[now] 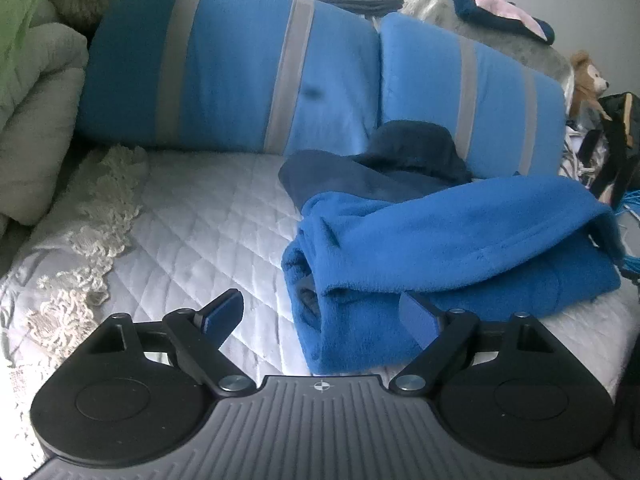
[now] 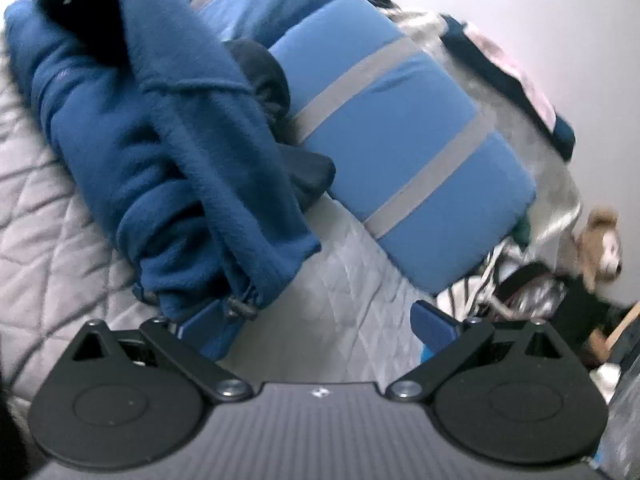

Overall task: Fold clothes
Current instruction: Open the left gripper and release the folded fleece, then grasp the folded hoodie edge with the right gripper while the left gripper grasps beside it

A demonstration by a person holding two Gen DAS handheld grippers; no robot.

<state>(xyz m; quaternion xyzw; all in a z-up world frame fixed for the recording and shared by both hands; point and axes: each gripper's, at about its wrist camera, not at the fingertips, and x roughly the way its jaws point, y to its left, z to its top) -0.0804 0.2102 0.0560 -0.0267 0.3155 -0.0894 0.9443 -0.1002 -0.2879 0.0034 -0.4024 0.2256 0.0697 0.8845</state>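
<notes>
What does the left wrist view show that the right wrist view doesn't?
Only the left wrist view shows the cream crocheted throw, the beige comforter, and the open left claw. Only the right wrist view shows the fleece's drawstring toggle and the open right claw. Both show the blue fleece jacket, striped blue cushions, teddy bear and quilted bedspread.

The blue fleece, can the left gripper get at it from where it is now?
Probably yes. The left gripper is open, and the blue fleece lies folded on the quilt right at its fingertips, its near edge between the fingers with nothing in front of it.
</notes>
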